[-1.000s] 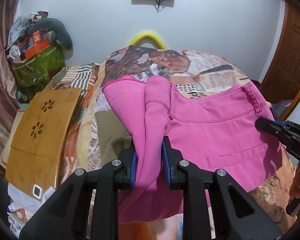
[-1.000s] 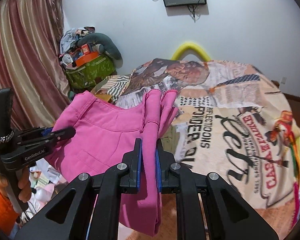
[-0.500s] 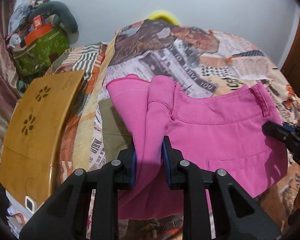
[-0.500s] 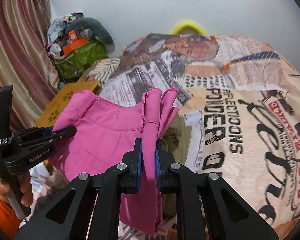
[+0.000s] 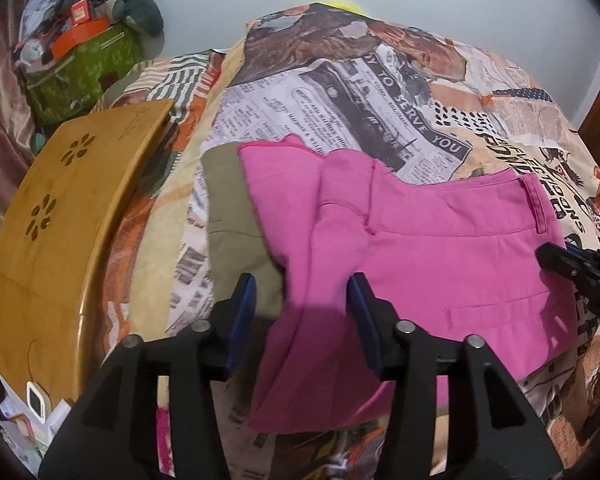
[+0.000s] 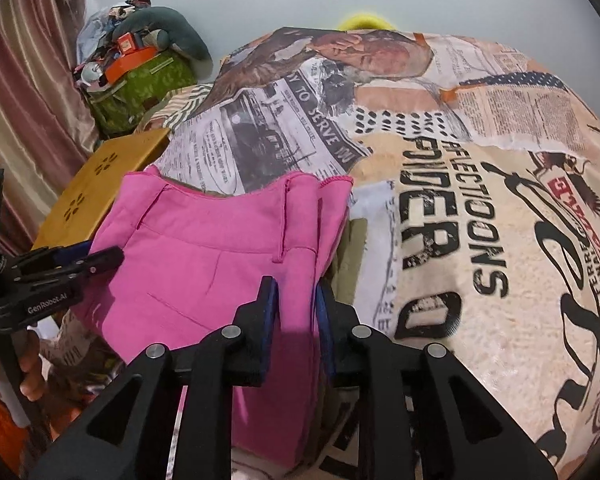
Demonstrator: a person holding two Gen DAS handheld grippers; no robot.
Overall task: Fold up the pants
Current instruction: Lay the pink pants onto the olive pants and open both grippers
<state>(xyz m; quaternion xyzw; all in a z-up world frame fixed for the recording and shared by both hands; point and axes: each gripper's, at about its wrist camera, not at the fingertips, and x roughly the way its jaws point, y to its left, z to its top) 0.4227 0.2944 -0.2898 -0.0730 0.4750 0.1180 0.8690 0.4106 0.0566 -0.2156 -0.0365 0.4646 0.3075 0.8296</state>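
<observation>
Left gripper, bottom centre of the left wrist view: its two blue-padded jaws stand well apart and have just been opening. A fold of the pink pants lies between them, nearer the right pad, and the pads do not press on it.

Right gripper, bottom centre of the right wrist view: its jaws have just been opening too and now stand a little apart. A narrow fold of the pink pants runs through the gap; whether the pads touch the cloth cannot be told.

The pants lie spread on a bed under a newspaper-print bedspread, filling the middle of each frame, waistband and belt loop towards the right in the left wrist view. An olive-green cloth shows from under their left edge.

At the right edge of the left wrist view the tip of the other gripper rests by the pants. At the left edge of the right wrist view a hand grips the handle of the other gripper.

A wooden lap tray lies at the left of the frame. A green bag piled with things stands upper left, a grey neck pillow on top
</observation>
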